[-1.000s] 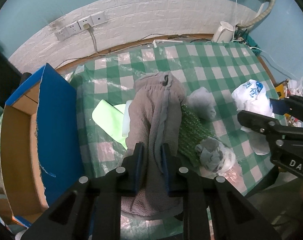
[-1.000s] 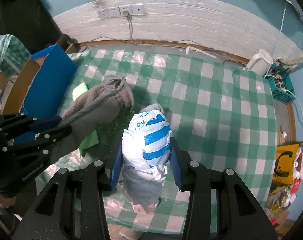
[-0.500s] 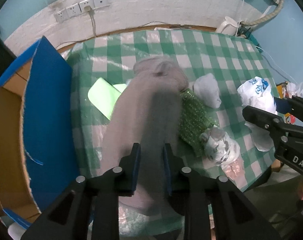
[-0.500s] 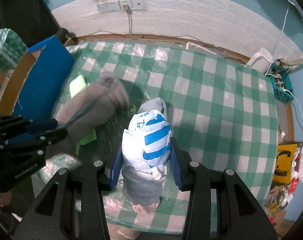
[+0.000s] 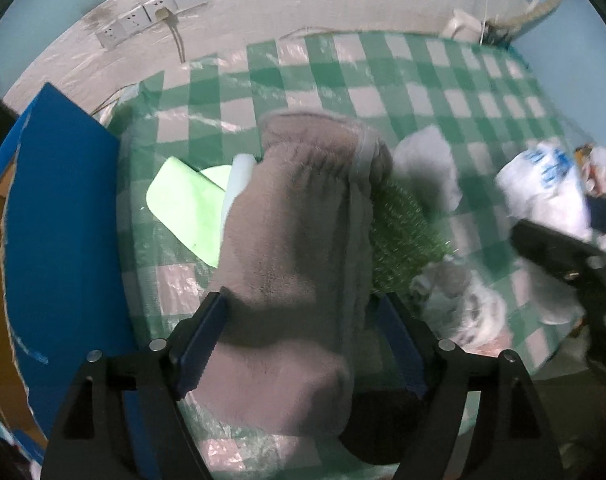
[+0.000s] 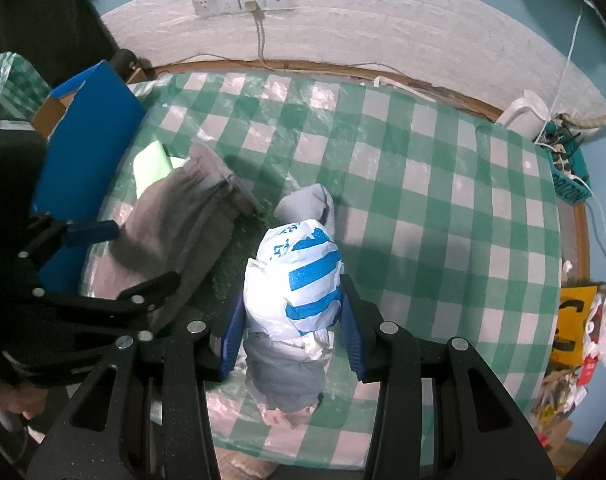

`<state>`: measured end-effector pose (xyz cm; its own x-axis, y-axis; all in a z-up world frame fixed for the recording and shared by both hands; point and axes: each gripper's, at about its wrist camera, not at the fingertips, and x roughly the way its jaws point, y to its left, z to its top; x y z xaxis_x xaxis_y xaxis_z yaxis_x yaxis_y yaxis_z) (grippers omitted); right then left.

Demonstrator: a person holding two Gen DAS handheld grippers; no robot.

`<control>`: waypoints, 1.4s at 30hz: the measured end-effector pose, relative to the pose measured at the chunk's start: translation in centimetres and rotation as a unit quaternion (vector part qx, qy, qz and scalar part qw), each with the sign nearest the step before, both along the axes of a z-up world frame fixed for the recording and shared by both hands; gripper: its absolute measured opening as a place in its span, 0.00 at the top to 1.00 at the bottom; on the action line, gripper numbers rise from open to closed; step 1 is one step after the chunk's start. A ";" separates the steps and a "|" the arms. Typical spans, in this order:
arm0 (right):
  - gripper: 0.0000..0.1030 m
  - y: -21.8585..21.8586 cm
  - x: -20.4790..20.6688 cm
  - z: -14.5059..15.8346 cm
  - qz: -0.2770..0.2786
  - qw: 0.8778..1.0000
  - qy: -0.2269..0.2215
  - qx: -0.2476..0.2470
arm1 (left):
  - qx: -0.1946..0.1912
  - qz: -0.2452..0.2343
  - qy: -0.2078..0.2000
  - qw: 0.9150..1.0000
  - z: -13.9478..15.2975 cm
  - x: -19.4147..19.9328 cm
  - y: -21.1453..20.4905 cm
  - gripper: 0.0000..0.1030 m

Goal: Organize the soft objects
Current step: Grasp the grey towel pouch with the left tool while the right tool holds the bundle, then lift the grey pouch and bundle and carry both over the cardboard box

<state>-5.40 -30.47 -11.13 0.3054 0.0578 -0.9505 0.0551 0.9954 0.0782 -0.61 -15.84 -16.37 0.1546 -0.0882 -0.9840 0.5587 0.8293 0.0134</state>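
Left wrist: jaws opening around grey plush cloth [image 5: 299,248].

Checked-cloth table [image 6: 423,208] w/ grey fleece [image 5: 299,240], lime sheet [image 5: 183,204].

A lived-in home room: checked tablecloth [image 6: 423,184], wall sockets [image 6: 243,2], white kettle [image 6: 523,114].

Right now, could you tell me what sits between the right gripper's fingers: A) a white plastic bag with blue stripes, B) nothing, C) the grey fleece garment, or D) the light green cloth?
A: in the right wrist view the white plastic bag with blue stripes sits between the fingers of the right gripper, whose blue pads press its sides.
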 end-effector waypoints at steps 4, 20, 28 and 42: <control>0.59 -0.5 -0.1 -0.4 -0.007 1.000 0.004 0.001 | 0.033 -0.018 -0.004 0.999 -1.4 -0.2 -1.0 0.18; 0.59 -1.6 -0.4 -1.7 -0.016 1.000 0.018 0.001 | 0.070 -0.023 -0.029 0.997 -2.8 -0.2 -1.7 0.47; 0.59 -1.2 -0.3 -1.1 -0.012 1.000 0.012 -0.001 | 0.034 -0.002 -0.022 0.999 -1.1 0.4 -0.2 0.77; 0.59 -0.2 0.0 0.7 -0.003 1.000 -0.008 -0.002 | -0.018 0.019 -0.015 1.000 2.4 0.6 1.6 0.79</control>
<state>-5.39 -30.63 -10.40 0.3203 0.0514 -0.9459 0.0603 0.9954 0.0745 -0.03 -14.21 -13.95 0.1870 -0.1174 -0.9753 0.5271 0.8498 -0.0013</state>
